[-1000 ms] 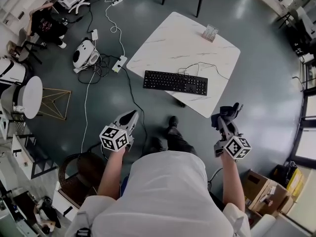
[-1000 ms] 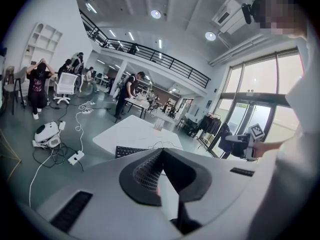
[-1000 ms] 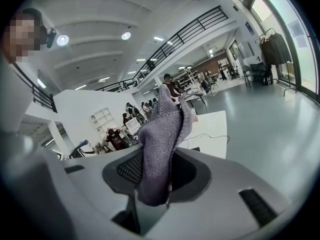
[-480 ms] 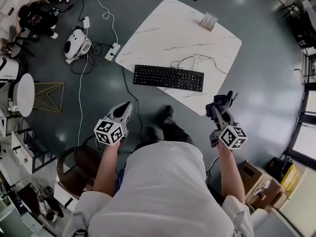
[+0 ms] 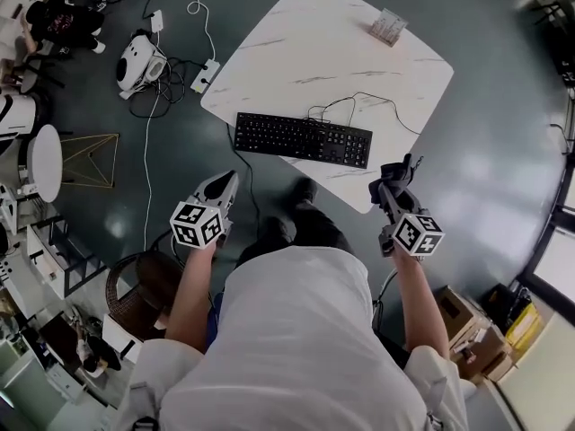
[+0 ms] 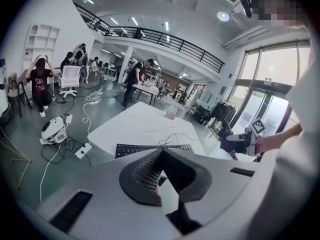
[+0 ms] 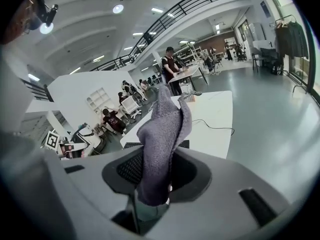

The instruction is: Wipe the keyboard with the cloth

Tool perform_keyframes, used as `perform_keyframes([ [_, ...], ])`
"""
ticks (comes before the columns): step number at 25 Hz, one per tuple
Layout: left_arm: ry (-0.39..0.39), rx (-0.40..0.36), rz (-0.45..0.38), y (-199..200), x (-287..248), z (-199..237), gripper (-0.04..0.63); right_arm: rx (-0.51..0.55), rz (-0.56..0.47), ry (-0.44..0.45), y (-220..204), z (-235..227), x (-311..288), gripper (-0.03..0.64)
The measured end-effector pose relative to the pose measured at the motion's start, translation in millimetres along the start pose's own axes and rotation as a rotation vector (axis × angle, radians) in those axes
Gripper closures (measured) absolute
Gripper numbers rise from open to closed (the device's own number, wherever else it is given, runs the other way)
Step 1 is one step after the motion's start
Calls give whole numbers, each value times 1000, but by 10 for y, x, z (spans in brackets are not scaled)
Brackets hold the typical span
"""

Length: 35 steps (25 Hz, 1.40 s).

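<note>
As we look down from the head view, the keyboard [image 5: 303, 139] is our marker. It is black and lies flat along the near edge of the white marbled table [image 5: 341, 52], with its thin cable [image 5: 377, 101] looping away behind it across the tabletop. Nothing touches the keys.

The cloth [image 7: 162, 144] is not on the keyboard at all. It is up in the right gripper [image 5: 388, 189], whose jaws are clamped on it. In the right gripper view we see the grey-purple fabric pinched low between the two pads and standing up in a loose folded peak above them. That gripper hangs off the table's edge, on our side of the keyboard's right end, near it but clearly apart.

Over to the left gripper [image 5: 226, 185] — its jaws are pressed together at the tips with nothing between them, as the left gripper view shows plainly. It hovers on our side of the keyboard's left end, over the dark floor [image 5: 485, 151], apart from the keyboard and off the table.

Beyond the keyboard, at the table's far corner, stands a small pale holder [image 5: 388, 27] — we cannot tell what is in it. Left of the keyboard, down on the floor, a white power strip [image 5: 199, 77] and a rounded white device [image 5: 139, 61] lie among tangled leads. On our side of the keyboard, between the two grippers, a dark shoe [image 5: 301, 191] shows.
</note>
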<state>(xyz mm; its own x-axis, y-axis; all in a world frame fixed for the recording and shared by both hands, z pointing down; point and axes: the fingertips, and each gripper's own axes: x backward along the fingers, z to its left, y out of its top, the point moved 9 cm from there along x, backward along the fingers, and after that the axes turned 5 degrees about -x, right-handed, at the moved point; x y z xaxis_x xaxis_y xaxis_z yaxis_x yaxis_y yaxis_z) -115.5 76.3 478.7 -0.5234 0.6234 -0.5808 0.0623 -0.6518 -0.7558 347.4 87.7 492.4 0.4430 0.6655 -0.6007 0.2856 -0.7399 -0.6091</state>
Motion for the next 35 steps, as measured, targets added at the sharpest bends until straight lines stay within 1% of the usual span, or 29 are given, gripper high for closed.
perform_keyframes([
  [4,25,-5,34,20,-180,13,581,6,83,-8,-19,-189,-210,485],
  [8,50,15,52,12,-325,20,581,20,166,-33,-44,-347,-408,483],
  [12,64,23,101,-54,-393,67,581,22,243,-34,-86,-415,-573,483],
  [16,64,17,133,-64,-455,184,581,47,302,-56,-92,-467,-765,483],
  [22,48,2,180,-126,-615,454,581,41,388,-100,-199,-545,-1042,483],
  [27,22,-28,245,-217,-806,728,581,51,468,-183,-297,-569,-1297,483],
  [35,7,2,277,-322,-962,1119,581,70,557,-380,-401,-603,-1660,483],
])
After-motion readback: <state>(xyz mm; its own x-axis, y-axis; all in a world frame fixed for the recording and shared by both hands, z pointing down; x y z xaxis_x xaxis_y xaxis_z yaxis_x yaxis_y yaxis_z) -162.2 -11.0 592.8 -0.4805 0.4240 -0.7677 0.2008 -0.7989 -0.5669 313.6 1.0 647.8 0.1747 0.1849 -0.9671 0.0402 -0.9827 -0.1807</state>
